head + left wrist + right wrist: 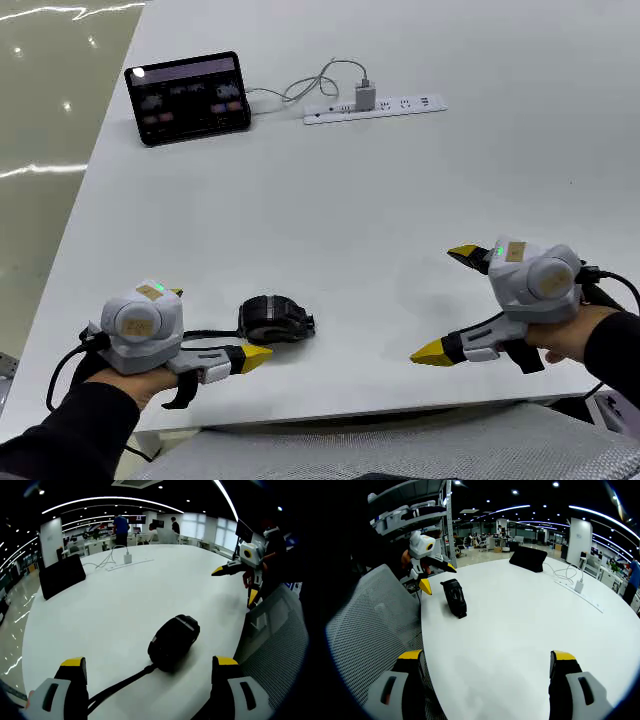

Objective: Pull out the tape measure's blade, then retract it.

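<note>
Black tape measure point(274, 319) lies on white surface point(400, 200) at 7 o'clock in head view, just ahead of left claw point(215, 325). Jaws released, spread wide, case clear of both tips. Left gripper view adds black strap point(120, 685) trailing from case toward claw. Right claw point(446, 301) at 4 o'clock, likewise released, well apart from tape measure. Head view gives tablet point(188, 97) at 11 o'clock, power strip point(375, 107) at 12. Right gripper view brings in mesh chair point(365, 625) at 8 o'clock.
</note>
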### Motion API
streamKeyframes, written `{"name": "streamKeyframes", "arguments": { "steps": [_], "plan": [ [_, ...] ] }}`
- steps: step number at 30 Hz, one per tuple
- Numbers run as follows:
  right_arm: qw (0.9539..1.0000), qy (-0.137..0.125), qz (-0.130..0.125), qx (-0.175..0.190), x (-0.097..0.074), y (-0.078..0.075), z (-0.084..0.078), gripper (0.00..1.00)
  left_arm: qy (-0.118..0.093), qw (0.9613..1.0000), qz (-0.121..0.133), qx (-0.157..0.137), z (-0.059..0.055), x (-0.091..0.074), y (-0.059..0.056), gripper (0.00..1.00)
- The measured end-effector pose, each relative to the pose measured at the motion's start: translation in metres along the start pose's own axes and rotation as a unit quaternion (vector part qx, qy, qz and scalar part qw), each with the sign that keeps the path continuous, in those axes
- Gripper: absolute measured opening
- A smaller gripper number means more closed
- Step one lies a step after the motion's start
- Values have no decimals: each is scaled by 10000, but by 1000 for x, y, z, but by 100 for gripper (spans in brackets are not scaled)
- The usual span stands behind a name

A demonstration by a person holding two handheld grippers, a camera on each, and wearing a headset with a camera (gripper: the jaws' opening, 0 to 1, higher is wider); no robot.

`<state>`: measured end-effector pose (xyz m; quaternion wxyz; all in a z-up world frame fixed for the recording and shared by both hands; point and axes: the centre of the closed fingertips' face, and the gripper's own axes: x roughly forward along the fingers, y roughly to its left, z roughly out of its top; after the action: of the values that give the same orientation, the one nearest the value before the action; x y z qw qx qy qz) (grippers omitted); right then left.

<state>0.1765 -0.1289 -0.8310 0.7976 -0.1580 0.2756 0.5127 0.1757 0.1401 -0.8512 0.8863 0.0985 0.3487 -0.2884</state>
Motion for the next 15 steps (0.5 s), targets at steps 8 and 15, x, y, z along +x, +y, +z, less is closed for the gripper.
{"name": "streamKeyframes", "arguments": {
  "steps": [8, 15],
  "plan": [
    [9998, -22, -164, 79, -24, -9, -17, 100, -142, 9993, -250, -237, 2, -11, 0, 100],
    [9989, -1, -431, 181, -50, -21, -31, 100, -217, 9991, -283, -240, 9, -27, 4, 100]
  ]
}}
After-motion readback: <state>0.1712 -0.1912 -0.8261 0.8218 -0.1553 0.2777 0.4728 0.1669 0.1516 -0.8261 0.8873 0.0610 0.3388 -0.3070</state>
